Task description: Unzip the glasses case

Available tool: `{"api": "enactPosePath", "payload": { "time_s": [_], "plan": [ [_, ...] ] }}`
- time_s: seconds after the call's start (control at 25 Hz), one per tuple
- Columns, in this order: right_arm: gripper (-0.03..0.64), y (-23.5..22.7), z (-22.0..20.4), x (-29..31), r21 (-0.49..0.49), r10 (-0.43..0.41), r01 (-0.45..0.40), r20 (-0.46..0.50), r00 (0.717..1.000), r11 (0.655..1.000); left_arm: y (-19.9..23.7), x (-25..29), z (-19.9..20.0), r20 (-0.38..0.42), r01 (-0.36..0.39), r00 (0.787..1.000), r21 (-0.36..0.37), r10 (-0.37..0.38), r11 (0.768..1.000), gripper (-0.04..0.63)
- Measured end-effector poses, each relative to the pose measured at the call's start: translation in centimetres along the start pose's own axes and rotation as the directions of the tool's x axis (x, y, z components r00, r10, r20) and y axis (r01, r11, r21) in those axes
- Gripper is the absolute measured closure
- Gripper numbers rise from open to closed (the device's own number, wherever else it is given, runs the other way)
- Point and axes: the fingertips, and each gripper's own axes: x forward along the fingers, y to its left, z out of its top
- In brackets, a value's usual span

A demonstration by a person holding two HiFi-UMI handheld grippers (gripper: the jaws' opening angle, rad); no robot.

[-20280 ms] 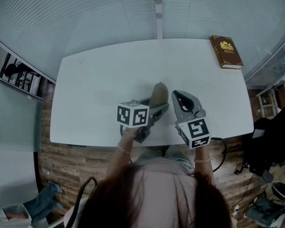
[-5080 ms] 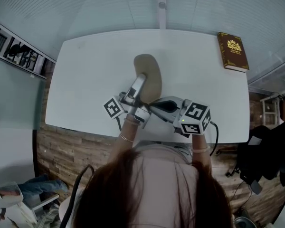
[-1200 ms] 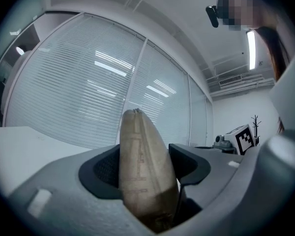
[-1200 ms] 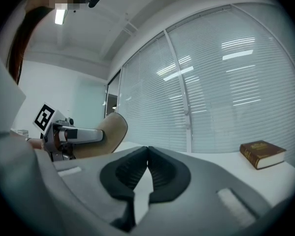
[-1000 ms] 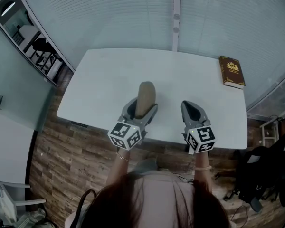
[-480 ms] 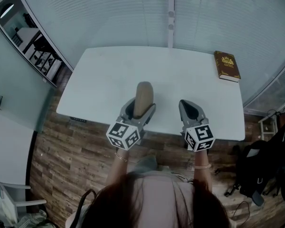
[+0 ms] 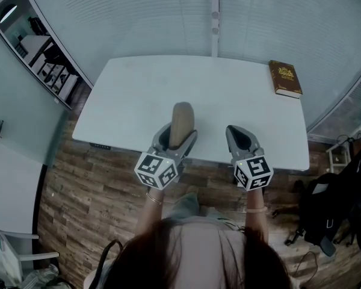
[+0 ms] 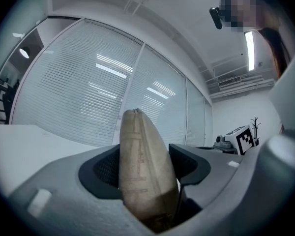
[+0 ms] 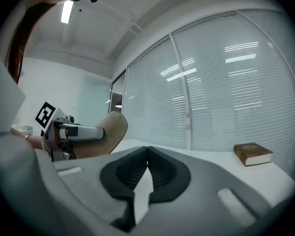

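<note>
**White table, glasses case clamped in the left jaws**

White table (image 7: pixel 240 95) fills the middle of the head view, with slatted blinds (image 7: pixel 138 23) beyond its 12 o'clock edge and wood floor (image 7: pixel 90 185) below its 6 o'clock edge. Toward 6 o'clock, a little left of centre, the tan glasses case (image 7: pixel 182 119) points its rounded end at 12 o'clock. What is inside the case does not show (only a stitched seam running along its length can be seen), and whether the zip is open cannot be told.

The left gripper (image 8: pixel 145 163) has its jaws spread wide and pressed on the case from both sides. The case stands on edge between them and reaches well past their tips. The right gripper (image 9: pixel 147 154) sits at 3 o'clock of the case, well apart from it. Its jaws are closed together with nothing between them, and they point toward 12 o'clock.

A brown book (image 7: pixel 284 78) lies by the table's far corner at about 1 o'clock, well away from both grippers. Bare tabletop spreads from 10 to 2 o'clock ahead of the case. Both grippers hang at the table's 6 o'clock edge, their marker cubes out over the floor. Shelves (image 7: pixel 42 59) stand off at 9 o'clock.
</note>
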Motion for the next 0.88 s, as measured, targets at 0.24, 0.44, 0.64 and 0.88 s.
{"api": "enactPosePath", "payload": {
  "time_s": [0.24,0.44,0.64,0.88],
  "plan": [
    [0.614,0.4,0.2,-1.4,0.001,-0.003,0.003,0.006,1.000,1.000,-1.0,-0.9,0.1,0.016,0.002,1.000,-0.014,-0.001,1.000,0.305],
    [0.614,0.5,-0.1,-3.1,-0.003,-0.004,0.004,0.003,1.000,1.000,-2.4,-1.3,0.0,0.020,0.002,1.000,-0.026,-0.001,1.000,0.305],
    [0.614,0.6,-0.7,-4.6,-0.003,0.000,0.000,-0.002,1.000,1.000,-4.1,-2.0,-0.6,0.025,0.000,1.000,-0.038,0.001,0.999,0.305],
    [0.614,-0.1,-1.4,-6.0,0.006,0.000,0.000,-0.002,1.000,1.000,-5.9,-2.2,-1.3,0.037,-0.006,0.999,-0.049,0.008,0.999,0.305]
  ]
}}
